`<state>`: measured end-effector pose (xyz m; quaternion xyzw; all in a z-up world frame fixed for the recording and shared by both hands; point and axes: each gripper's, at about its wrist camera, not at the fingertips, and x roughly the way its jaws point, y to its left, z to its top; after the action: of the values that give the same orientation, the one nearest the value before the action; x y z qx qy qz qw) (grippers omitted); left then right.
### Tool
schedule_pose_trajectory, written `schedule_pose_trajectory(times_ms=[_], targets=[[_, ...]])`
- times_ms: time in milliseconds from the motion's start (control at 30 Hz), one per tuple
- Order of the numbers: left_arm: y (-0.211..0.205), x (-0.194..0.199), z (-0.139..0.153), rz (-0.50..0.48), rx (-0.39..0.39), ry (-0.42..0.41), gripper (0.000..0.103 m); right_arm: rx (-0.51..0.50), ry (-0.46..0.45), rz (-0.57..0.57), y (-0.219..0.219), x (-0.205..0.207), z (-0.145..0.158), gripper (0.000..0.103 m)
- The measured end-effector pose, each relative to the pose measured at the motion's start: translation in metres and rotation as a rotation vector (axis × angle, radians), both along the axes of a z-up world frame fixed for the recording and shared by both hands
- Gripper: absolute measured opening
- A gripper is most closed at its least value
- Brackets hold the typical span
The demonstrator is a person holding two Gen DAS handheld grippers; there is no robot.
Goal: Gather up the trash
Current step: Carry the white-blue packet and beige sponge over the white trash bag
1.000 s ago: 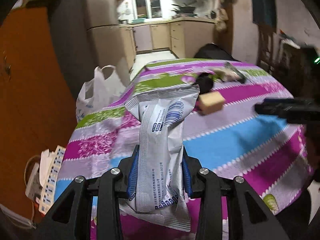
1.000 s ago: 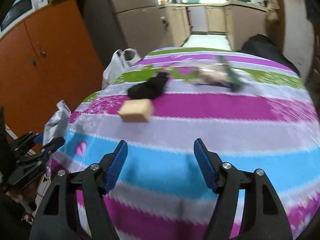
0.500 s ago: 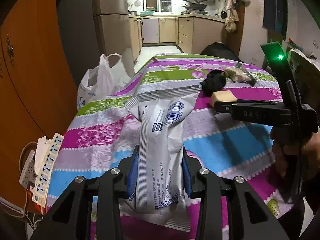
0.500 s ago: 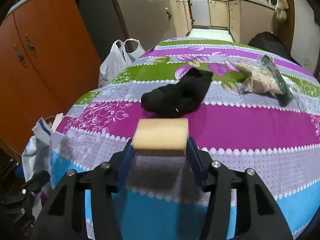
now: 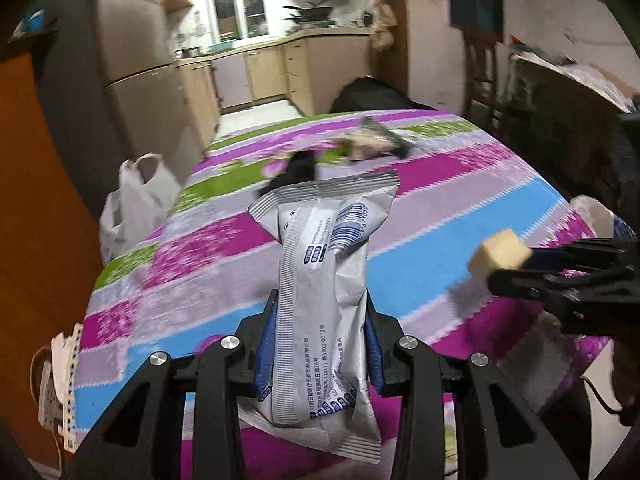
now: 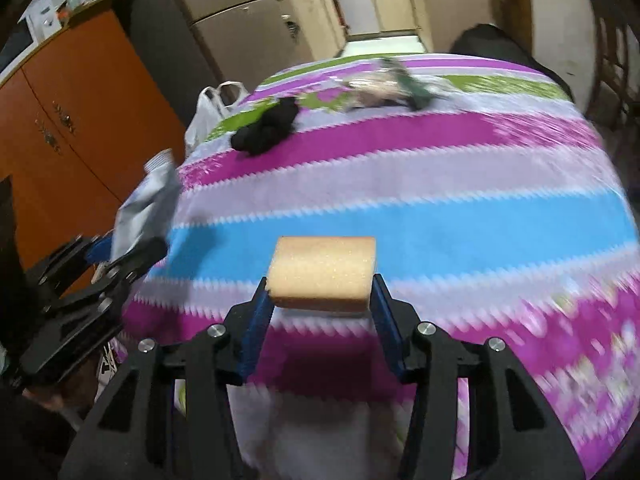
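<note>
Holding two items at once, you have both claws loaded above the striped tablecloth [image 6: 460, 216]. Item one: a silver wrapper [image 5: 328, 300], pinched upright between the blue pads of your left claw [image 5: 320, 350], its crimped top fanning out ahead of the fingers and its lower end hanging below them. Item two: a tan sponge block [image 6: 322, 272], clamped across its width by your right claw [image 6: 320, 316] and lifted clear of the cloth. Items not yet collected, both well ahead of the right claw toward the far end of the table: a black cloth bundle [image 6: 266, 130], ahead and to the left, and a crumpled clear bag with green trim [image 6: 394, 86], farther out and slightly right. Receptacle, by my reading: a white plastic bag [image 5: 134, 204] hanging off the table's edge, ahead and to the left of the left claw. Progress, as a judgement: about half gathered, nothing yet dropped in. Remaining: deposit both held pieces, then fetch the two outstanding ones.
</note>
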<state>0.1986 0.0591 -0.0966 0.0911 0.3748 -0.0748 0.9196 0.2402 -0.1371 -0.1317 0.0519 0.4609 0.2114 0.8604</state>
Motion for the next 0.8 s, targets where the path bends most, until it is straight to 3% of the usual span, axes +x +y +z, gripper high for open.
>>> schedule_pose_trajectory(times_ms=[133, 500, 800], targets=[[-0.044, 0.004, 0.0, -0.067, 0.026, -0.006, 0.038, -0.04, -0.02, -0.039, -0.032, -0.027, 0.011, 0.047], [-0.169, 0.0, 0.02, -0.26, 0.065, -0.078, 0.038, -0.075, -0.16, -0.298, -0.145, -0.079, 0.061, 0.047], [-0.253, -0.001, 0.041, -0.389, 0.073, -0.126, 0.038, -0.189, -0.17, -0.411, -0.206, -0.095, 0.084, 0.047]])
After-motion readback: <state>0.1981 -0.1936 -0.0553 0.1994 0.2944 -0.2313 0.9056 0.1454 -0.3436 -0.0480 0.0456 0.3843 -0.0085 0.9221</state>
